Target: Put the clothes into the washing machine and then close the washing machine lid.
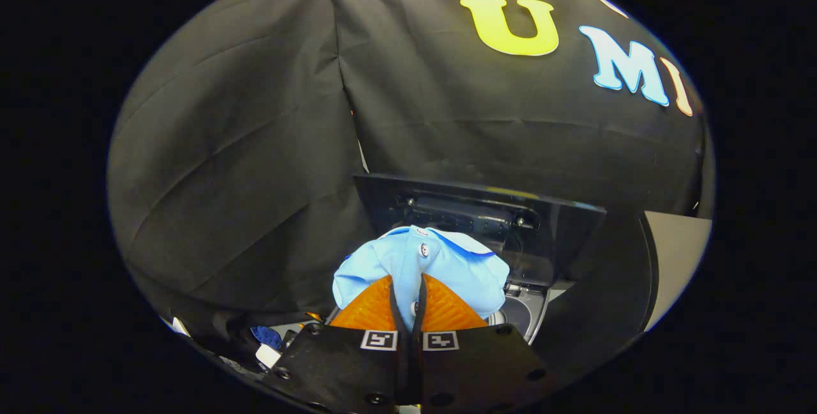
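A bunched light-blue cloth garment with small snap buttons (421, 267) is pinched between the nearly closed fingers of the gripper (407, 299), held above the washing machine's round drum opening (520, 315), its raised dark lid (485, 222) just beyond.

Fisheye on the hand-held gripper (408, 286) looks forward; washing machine (485, 222) near.

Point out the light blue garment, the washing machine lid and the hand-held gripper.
light blue garment (469, 273): gripper view, on the cloth bunched ahead of the fingers.
washing machine lid (562, 235): gripper view, on the raised dark panel.
hand-held gripper (408, 293): gripper view, between the fingertips, both pressing on the garment.
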`<state>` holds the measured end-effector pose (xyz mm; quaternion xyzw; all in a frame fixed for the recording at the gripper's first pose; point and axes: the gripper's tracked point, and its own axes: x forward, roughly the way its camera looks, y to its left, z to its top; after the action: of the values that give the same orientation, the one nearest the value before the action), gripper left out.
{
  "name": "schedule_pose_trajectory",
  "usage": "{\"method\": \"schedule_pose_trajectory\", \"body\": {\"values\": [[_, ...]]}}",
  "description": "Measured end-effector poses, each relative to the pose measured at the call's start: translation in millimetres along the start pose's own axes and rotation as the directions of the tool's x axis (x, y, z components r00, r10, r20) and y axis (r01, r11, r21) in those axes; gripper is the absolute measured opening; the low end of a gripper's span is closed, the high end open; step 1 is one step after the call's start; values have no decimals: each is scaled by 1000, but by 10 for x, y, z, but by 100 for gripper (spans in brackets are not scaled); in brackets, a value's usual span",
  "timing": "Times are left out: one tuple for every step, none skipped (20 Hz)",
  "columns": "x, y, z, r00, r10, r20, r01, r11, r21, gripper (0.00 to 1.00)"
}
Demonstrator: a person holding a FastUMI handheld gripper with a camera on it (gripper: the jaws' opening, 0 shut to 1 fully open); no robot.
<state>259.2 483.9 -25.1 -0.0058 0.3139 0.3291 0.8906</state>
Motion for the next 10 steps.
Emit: {"method": "schedule_pose_trajectory", "body": {"values": [[55, -12, -58, 1000, -7, -6, 7, 1000, 4, 1], [111, -27, -101, 1000, -13, -12, 13, 1000, 8, 1], [155, -32, -148, 1000, -17, -16, 17, 1000, 9, 1], [213, -58, -194, 999, -27, -26, 27, 1000, 6, 1], [275, -61, -252, 999, -33, -33, 33, 999, 7, 1], [333, -69, -290, 998, -38, -40, 39, 999, 11, 1], [378, -83, -344, 998, -43, -48, 44, 999, 14, 1], [420, -105, -383, 997, -49, -55, 50, 999, 16, 1], [469, -117, -435, 997, -58, -59, 59, 998, 15, 1], [510, -134, -473, 996, -66, -64, 67, 998, 16, 1]]}}
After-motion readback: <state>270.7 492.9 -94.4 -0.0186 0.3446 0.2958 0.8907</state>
